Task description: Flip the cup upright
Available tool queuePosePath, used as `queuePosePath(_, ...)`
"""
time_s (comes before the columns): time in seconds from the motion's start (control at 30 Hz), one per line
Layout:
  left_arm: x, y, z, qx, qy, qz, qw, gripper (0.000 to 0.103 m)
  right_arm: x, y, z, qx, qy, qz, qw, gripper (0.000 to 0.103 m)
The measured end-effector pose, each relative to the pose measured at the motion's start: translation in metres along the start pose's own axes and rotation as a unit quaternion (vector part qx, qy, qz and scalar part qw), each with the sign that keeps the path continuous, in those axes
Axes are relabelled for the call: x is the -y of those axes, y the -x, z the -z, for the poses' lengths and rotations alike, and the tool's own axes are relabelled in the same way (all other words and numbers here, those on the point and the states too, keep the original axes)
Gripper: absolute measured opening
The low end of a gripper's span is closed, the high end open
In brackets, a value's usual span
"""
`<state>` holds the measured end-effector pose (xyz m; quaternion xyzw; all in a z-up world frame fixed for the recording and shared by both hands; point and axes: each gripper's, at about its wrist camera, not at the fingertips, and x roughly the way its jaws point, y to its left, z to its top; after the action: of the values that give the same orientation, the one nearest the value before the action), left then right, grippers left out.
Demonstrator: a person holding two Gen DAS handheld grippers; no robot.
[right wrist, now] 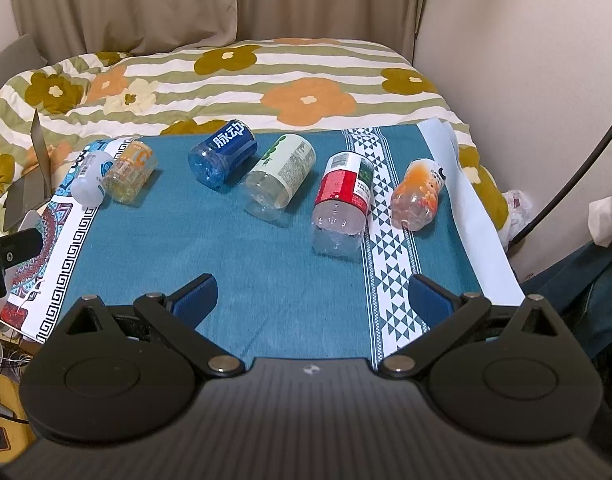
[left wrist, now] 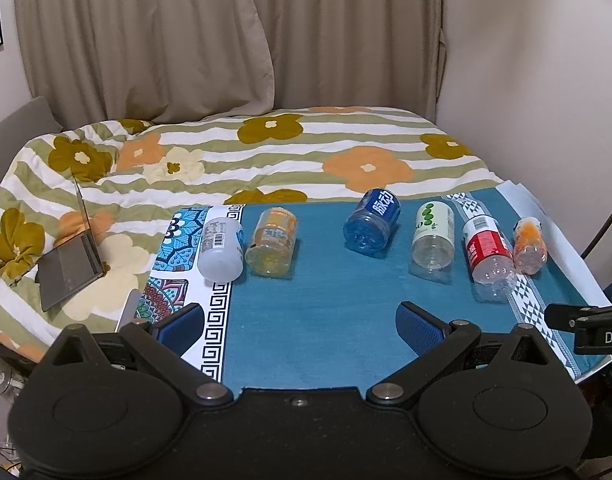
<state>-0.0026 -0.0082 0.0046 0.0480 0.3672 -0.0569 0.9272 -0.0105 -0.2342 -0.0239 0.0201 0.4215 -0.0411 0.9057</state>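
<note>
Cups [right wrist: 337,204], six light, thin-walled and likely slippery cut bottles, lie on their sides in a row across the far surface [right wrist: 234,264], best gripped mid-body, while left tongs [left wrist: 302,320] and right tongs [right wrist: 311,296] hang open and empty.

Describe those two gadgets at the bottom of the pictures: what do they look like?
Both look alike. The left gripper and right gripper each have a matte black body with two round discs, angular black linkage arms joined by silver pivot pins, and two fingers faced with ribbed blue pads. The right one's body is finely ridged with a small pale logo.
</note>
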Motion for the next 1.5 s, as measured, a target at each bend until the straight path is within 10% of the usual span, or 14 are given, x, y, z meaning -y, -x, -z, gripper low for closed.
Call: queuePosePath(1.5,0.0092,0.0014,-0.0029,0.004,-0.011,0.0,0.9999,0.103,-0.0015,0.0061,0.0008,-0.001,-0.001,0.0,1.0,0.103)
